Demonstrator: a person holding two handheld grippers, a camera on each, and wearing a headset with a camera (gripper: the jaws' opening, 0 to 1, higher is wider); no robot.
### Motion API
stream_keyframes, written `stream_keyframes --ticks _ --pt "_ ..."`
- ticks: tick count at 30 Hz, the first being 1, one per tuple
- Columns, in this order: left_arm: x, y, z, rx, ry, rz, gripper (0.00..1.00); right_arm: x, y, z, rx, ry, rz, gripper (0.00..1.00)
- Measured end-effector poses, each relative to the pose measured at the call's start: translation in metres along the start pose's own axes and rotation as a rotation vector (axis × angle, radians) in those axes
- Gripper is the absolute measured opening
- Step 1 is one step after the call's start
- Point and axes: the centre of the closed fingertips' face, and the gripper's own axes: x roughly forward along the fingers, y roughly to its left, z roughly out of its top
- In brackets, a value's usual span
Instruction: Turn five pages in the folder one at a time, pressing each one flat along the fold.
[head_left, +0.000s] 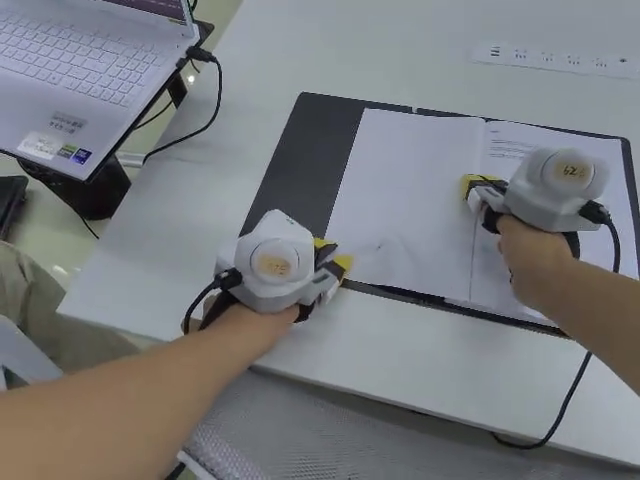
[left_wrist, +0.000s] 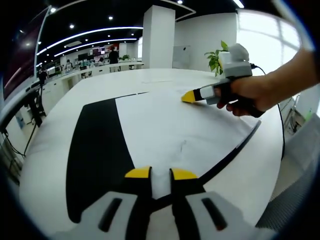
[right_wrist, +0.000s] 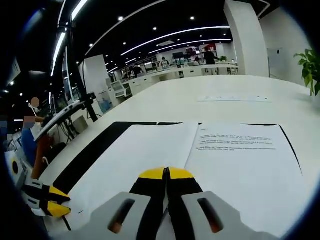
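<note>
Far out to the left of the left gripper (head_left: 335, 265), an open white laptop (head_left: 70, 70) sits at the table's corner. A thin black cable (head_left: 205, 105) loops from its side across the white tabletop (head_left: 400, 50). The left gripper rests its yellow-tipped jaws at the near edge of the open black folder (head_left: 300, 160), on the lower left corner of the blank white page (head_left: 410, 180). Its jaws stand a narrow gap apart, with the page and the folder's dark edge showing between them, and they are not closed on either. The folder lies flat, spread between and beyond the two grippers, and its bare black inner cover lies just left of the left gripper's tips. Further right, the right gripper (right_wrist: 166, 173) has its jaws drawn together with the tips touching. It holds nothing and points down at the fold, where the blank page meets the white sheet with a few printed lines (right_wrist: 240, 155). Beyond the right gripper, well apart from the folder, a long white power strip (head_left: 560, 58) lies on the tabletop.
</note>
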Motion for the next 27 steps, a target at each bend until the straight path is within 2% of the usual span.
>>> stream_keyframes --ticks 4,6,12,13,20,27 --pt "0.001 -0.001 0.0 -0.011 -0.003 0.003 0.13 0.008 -0.003 0.006 -0.029 -0.007 0.007 0.0" --pt "0.001 -0.002 0.0 -0.015 -0.006 0.004 0.13 0.014 -0.008 0.009 -0.015 -0.007 -0.012 0.0" --pt "0.002 -0.004 0.001 -0.029 -0.009 0.009 0.12 0.028 -0.024 0.017 -0.002 -0.017 -0.026 0.0" --pt "0.002 -0.004 0.001 -0.031 -0.011 0.008 0.12 0.034 -0.031 0.019 -0.002 -0.017 -0.028 0.0" --pt "0.003 -0.004 0.001 -0.048 -0.018 0.009 0.1 0.06 -0.051 0.031 -0.02 -0.018 -0.05 0.0" --pt "0.003 -0.005 0.001 -0.041 -0.019 0.01 0.1 0.082 -0.061 0.042 -0.045 -0.012 -0.064 0.0"
